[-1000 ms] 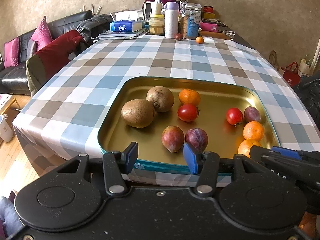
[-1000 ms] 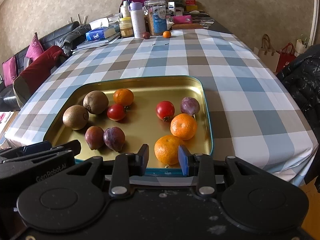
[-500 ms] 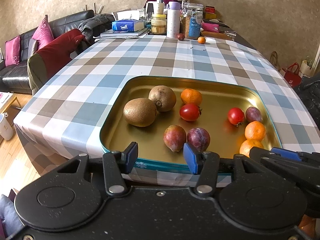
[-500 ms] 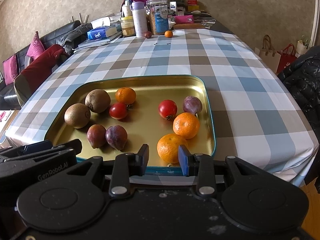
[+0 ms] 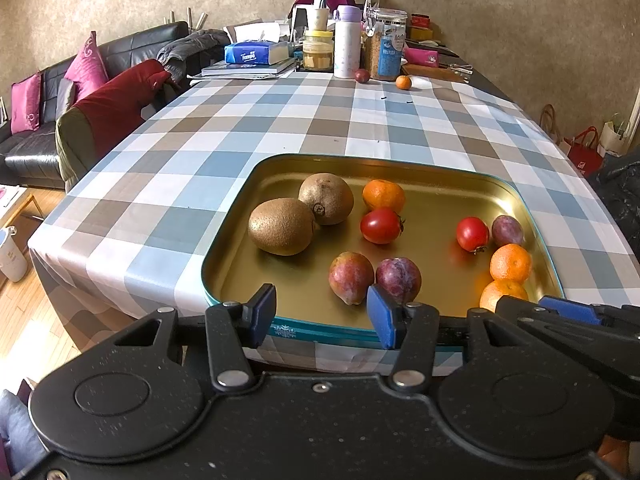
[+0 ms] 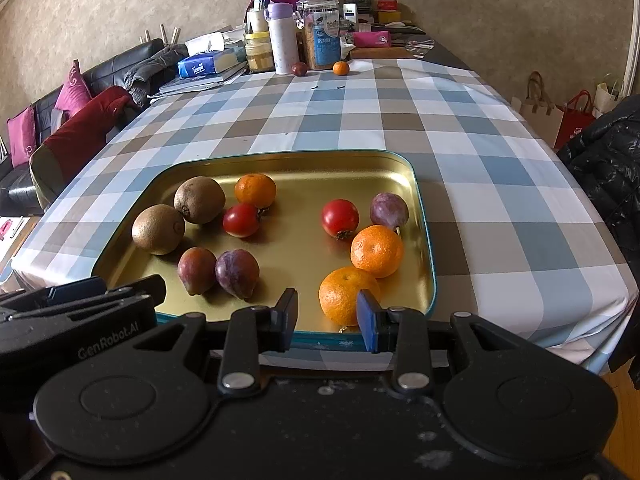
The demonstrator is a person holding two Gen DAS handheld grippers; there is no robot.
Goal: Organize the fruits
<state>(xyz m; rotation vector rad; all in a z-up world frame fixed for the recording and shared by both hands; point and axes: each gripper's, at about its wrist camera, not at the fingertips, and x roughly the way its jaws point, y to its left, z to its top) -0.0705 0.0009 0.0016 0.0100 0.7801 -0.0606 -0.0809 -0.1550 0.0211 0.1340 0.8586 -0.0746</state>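
Note:
A gold tray with a teal rim (image 5: 320,330) (image 6: 426,240) sits at the near table edge. It holds two kiwis (image 5: 281,226) (image 6: 199,199), three tangerines (image 5: 383,195) (image 6: 376,251), two tomatoes (image 5: 381,225) (image 6: 340,218) and three plums (image 5: 351,277) (image 6: 236,273). My left gripper (image 5: 321,316) is open and empty, just before the tray's near rim, in line with the plums. My right gripper (image 6: 327,314) is open and empty at the near rim, with the nearest tangerine (image 6: 347,295) between its fingertips' line of sight.
A loose plum (image 5: 362,75) and tangerine (image 5: 403,82) lie at the table's far end beside a white flask (image 5: 347,42), jars (image 5: 385,50), a tissue box (image 5: 256,53) and books. A sofa with pink cushions (image 5: 84,66) stands left. Bags (image 6: 576,118) and a dark jacket (image 6: 612,168) are right.
Both grippers have edged slightly backward and upward; the tray sits a little farther in both views. Jaws unchanged, fruit unmoved.

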